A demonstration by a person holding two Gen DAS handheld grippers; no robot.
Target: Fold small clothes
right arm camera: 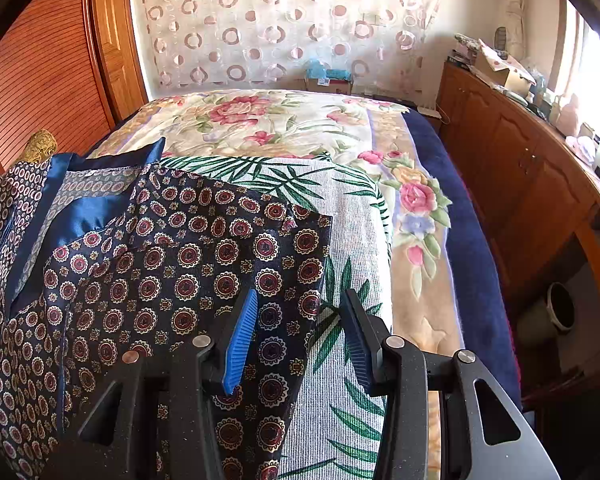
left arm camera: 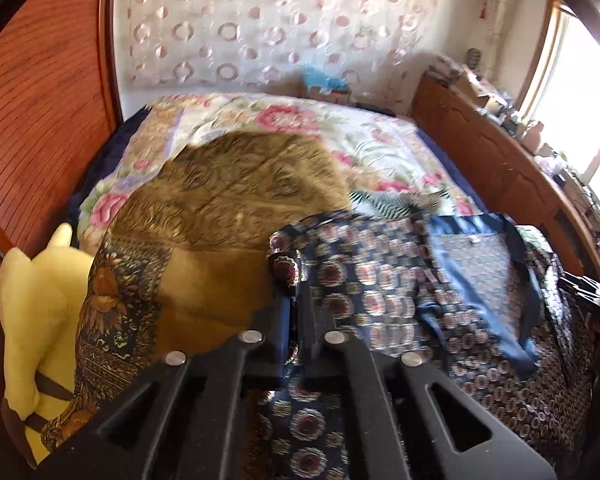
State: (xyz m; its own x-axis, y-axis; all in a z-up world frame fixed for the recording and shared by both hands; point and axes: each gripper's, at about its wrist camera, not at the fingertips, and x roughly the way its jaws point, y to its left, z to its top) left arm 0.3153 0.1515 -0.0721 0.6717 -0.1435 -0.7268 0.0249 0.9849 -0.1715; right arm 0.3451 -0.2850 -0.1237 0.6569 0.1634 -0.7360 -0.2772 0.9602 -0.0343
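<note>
A navy garment with red and gold medallions [left arm camera: 380, 292] lies on the bed, its blue satin lining [left arm camera: 476, 264] showing. My left gripper [left arm camera: 296, 312] is shut on a bunched edge of it. In the right wrist view the same garment [right arm camera: 172, 272] spreads left of centre, blue lining [right arm camera: 80, 216] at the upper left. My right gripper [right arm camera: 300, 320] is open, its blue pads [right arm camera: 242, 340] astride the garment's right edge, touching nothing that I can see. The right gripper shows at the far right of the left wrist view [left arm camera: 592, 292].
A brown-gold patterned cloth [left arm camera: 228, 208] lies left of the garment, a yellow plush toy [left arm camera: 40, 300] beside it. A white palm-leaf cloth [right arm camera: 340, 240] lies under the garment on the floral blanket [right arm camera: 284, 120]. Wooden cabinets [right arm camera: 540, 184] run along the right, a wardrobe [right arm camera: 40, 80] at the left.
</note>
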